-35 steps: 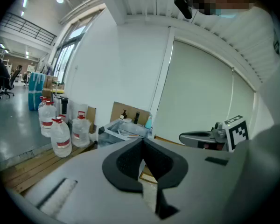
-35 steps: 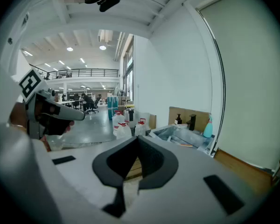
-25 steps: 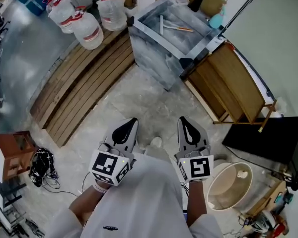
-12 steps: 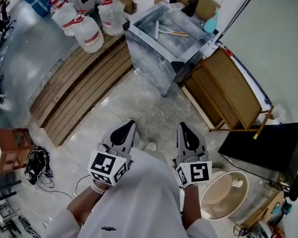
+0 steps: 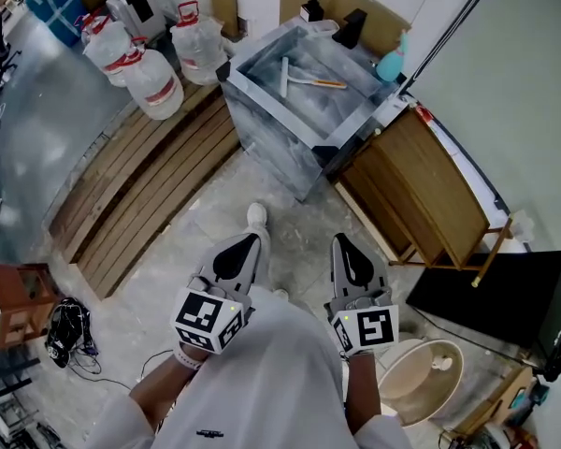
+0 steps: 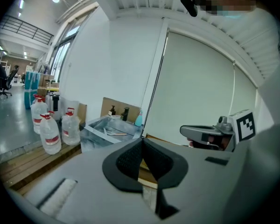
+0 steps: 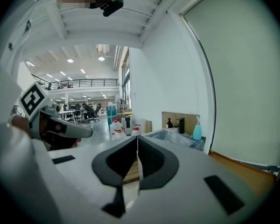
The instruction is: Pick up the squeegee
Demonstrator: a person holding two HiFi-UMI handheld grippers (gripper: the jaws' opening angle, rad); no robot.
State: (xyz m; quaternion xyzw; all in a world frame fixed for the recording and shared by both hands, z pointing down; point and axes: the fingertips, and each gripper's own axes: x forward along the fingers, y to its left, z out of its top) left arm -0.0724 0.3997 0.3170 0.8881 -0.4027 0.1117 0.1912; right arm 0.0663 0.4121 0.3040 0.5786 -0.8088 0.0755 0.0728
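The squeegee, with a white blade and an orange-tipped handle, lies inside the grey metal sink at the top of the head view. It also shows small and far off in the left gripper view as the squeegee. My left gripper and right gripper are held side by side in front of my body, well short of the sink, above the stone floor. Both are shut with nothing between the jaws. Close up, the left gripper and the right gripper show their pads meeting.
Large water jugs stand on a wooden pallet left of the sink. A wooden cabinet adjoins it on the right, with a teal bottle on the counter. A black box and a beige basin sit at lower right. Cables lie at lower left.
The person has walked toward the sink: it sits lower and nearer in the head view, and a shoe has stepped forward. Both grippers travelled along, still shut.
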